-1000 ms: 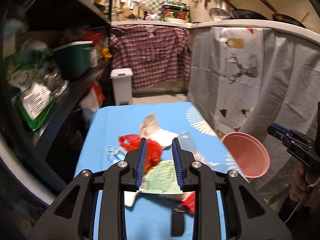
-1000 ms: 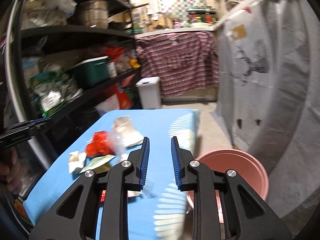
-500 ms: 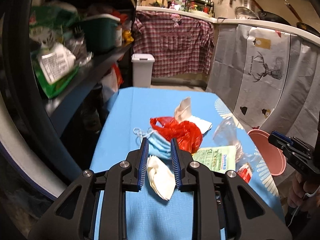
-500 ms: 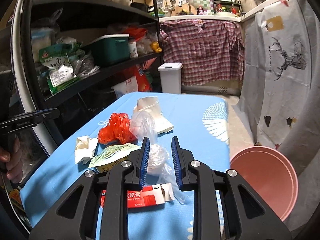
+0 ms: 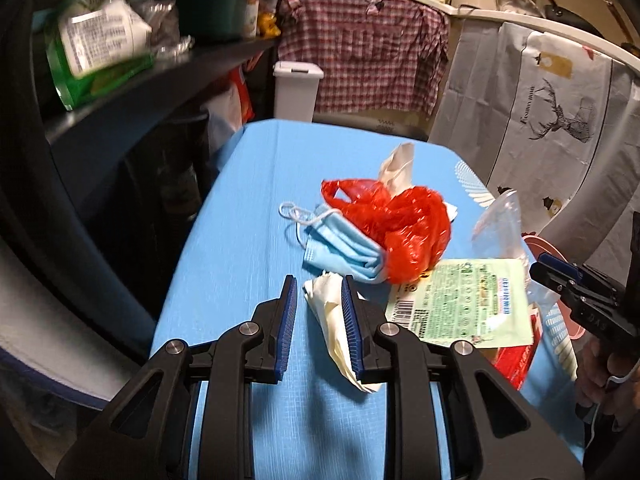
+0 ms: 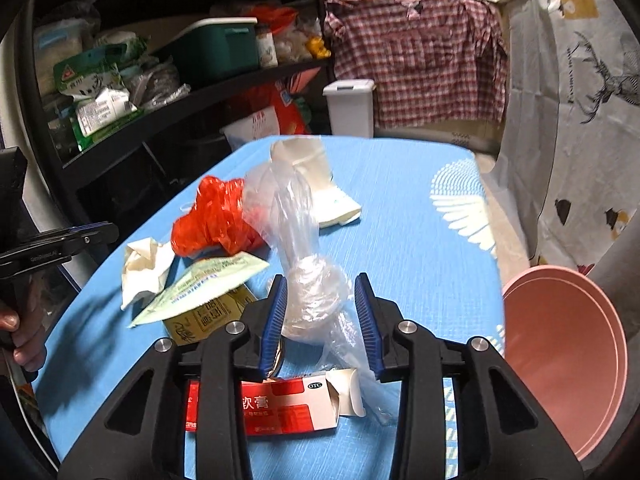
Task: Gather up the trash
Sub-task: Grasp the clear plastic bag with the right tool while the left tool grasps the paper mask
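lying between right gripper (image 6: 321,300) jaws, clear plastic bag (image 6: 308,280), untouched

A white lidded bin (image 5: 297,90) stands before a plaid cloth (image 5: 376,60), beside black shelving (image 6: 168,96).

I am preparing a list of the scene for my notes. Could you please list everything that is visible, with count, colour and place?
table: one, blue cover, centre
crumpled paper: one, cream, near left edge, between the left gripper's fingers
face mask: one, light blue, beside the red bag
plastic bag: one, red, mid-table
clear plastic bag: one, transparent, between the right gripper's fingers
wipes packet: one, green-white, flat
ointment box: one, red-white, near edge
yellow box: one, under the packet
paper cup: one, cream, lying far side
basin: one, pink, right of table
bin: one, white, on floor behind
left gripper: black, blue pads, open
right gripper: same, jaws just opened wider
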`<state>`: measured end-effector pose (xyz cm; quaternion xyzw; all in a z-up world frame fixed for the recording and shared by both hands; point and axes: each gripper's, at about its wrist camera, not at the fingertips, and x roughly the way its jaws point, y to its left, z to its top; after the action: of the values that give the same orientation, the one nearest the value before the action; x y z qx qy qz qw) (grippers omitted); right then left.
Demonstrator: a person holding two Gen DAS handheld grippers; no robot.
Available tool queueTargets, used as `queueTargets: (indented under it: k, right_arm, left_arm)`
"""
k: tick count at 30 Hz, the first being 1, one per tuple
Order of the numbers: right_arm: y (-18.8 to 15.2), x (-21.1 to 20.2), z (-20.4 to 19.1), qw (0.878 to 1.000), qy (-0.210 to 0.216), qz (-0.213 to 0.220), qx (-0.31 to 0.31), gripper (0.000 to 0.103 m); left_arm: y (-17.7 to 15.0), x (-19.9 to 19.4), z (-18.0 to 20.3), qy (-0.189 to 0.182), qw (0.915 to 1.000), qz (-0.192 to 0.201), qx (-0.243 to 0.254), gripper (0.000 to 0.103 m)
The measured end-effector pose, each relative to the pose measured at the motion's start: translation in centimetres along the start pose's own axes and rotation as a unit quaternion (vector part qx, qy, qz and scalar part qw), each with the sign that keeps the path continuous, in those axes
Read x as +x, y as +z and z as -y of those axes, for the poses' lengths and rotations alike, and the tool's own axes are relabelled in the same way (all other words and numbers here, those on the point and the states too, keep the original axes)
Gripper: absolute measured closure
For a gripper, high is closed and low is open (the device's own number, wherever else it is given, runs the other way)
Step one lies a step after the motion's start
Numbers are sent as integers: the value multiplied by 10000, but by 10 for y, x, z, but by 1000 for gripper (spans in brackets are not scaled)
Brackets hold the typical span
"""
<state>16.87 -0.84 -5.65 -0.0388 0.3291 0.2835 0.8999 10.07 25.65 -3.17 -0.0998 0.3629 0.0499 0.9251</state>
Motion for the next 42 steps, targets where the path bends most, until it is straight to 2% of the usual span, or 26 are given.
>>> queueTargets:
  k: [11, 18, 20, 21, 25, 30, 42]
  right_arm:
    - [-5, 19, 1, 9995, 112, -279, -34, 66]
    - [-5, 21, -4, 9994, 118, -320, -105, 69]
    - [-5, 20, -4, 9994, 114, -317, -104, 70]
    - [-4, 19, -4, 9995, 92, -300, -101, 71]
    - [-3, 13, -1, 9997, 50, -241, -85, 74]
    - [-1, 3, 2, 9999, -28, -142, -92, 76]
    - [5, -30, 5, 9997, -113, 194, -136, 76]
  left_arm:
    - [-8, 26, 0, -49, 9991, -423, 13, 80]
    - [-10, 27, 3, 30, 9988, -477, 128, 80]
    - [-9, 25, 4, 46, 9989, -422, 177, 83]
    - [-9, 25, 5, 37, 9989, -424, 202, 90]
    - [-8, 27, 10, 110, 9983, -481, 326, 96]
    - [-6, 18, 14, 198, 9985, -291, 425, 99]
    - [7, -17, 30, 145, 9989, 216, 400, 99]
